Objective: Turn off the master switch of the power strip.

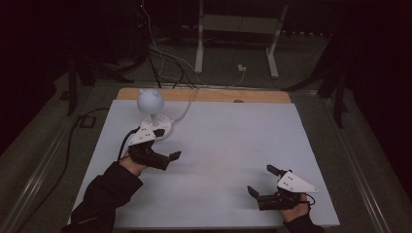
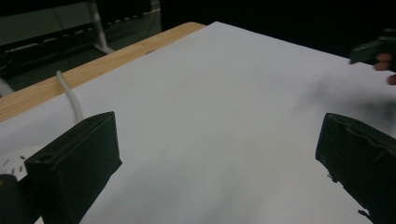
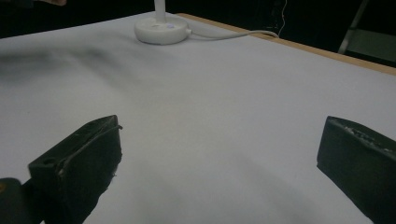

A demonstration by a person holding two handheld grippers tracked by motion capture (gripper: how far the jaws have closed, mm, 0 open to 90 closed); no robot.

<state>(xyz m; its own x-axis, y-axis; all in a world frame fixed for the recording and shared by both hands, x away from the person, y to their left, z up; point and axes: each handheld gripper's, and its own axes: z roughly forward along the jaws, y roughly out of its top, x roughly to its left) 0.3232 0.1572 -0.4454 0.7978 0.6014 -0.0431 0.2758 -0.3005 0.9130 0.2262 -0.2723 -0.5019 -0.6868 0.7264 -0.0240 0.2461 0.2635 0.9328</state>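
While both claws hover wide open and empty over the white sheet, the left gripper sits just beside the small white lamp near the far edge, and the right gripper is well apart, near the front

In the high view, the left gripper is covering the lamp base at its 7 o'clock side. In the right gripper view, the top edge is cutting off the lamp stem. In the left gripper view, the other hand at 2 o'clock is running off the frame, blurred.
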